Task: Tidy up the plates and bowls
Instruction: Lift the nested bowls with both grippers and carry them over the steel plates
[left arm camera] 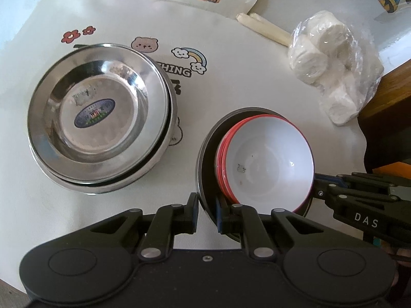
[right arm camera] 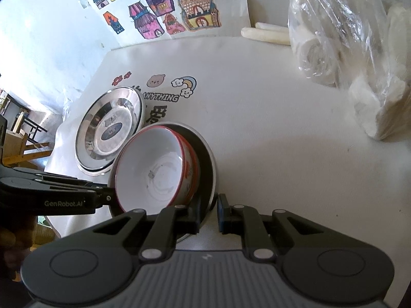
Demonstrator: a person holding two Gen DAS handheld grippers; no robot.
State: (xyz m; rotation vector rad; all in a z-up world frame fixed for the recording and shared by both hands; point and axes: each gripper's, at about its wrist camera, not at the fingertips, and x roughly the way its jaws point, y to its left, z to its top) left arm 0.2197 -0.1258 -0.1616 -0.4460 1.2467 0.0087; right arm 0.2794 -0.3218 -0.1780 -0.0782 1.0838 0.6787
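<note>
Two grippers hold one dark bowl.
The left gripper (left arm camera: 207, 211) and right gripper (right arm camera: 208, 214) each pinch the dark bowl's (left arm camera: 206, 151) rim; red-rimmed bowls (left arm camera: 267, 159) sit inside, near the table's (left arm camera: 244, 82) right edge.

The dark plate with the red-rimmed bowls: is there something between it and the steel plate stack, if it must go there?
Nothing visible blocks that way. Between the dark plate carrying the red-rimmed bowls and the steel plate stack lies only bare printed tablecloth. The bag of white rolls sits on the far side, away from that path.
</note>
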